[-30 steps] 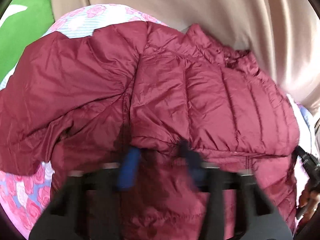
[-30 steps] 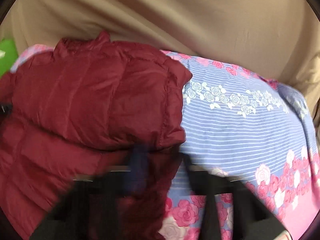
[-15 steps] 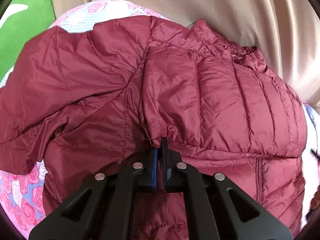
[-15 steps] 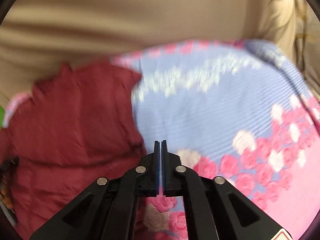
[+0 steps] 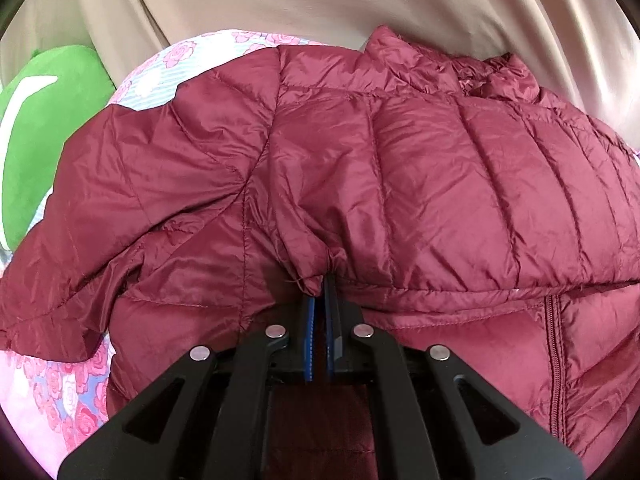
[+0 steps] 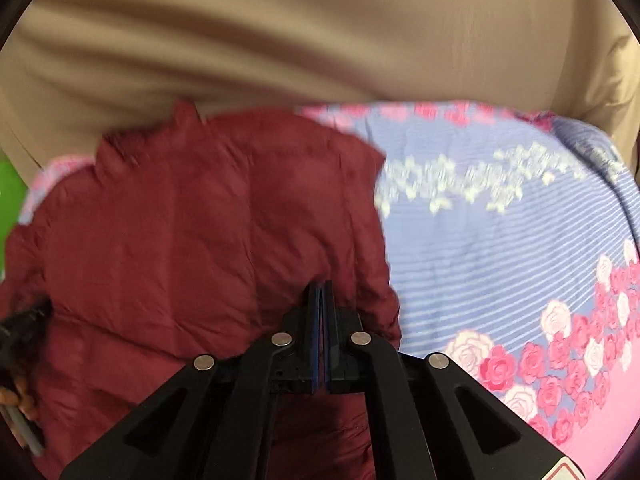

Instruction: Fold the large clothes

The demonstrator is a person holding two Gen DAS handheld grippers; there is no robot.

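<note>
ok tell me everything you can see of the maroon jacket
The maroon puffer jacket is quilted, shiny, thin nylon by its look. It lies spread on the floral bedsheet, part folded over, collar at the far side, zipper near the hem. The left gripper pinches a folded edge; the right gripper is shut at its side edge.

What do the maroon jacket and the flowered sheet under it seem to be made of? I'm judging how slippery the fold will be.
Maroon jacket: likely thin nylon or polyester shell over puffy fill; it shows a sheen, fine crinkles and stitched quilt channels. Flowered sheet: looks like matte woven cotton or a blend, printed with stripes and roses, with no shine; blur leaves the weave unclear.
</note>
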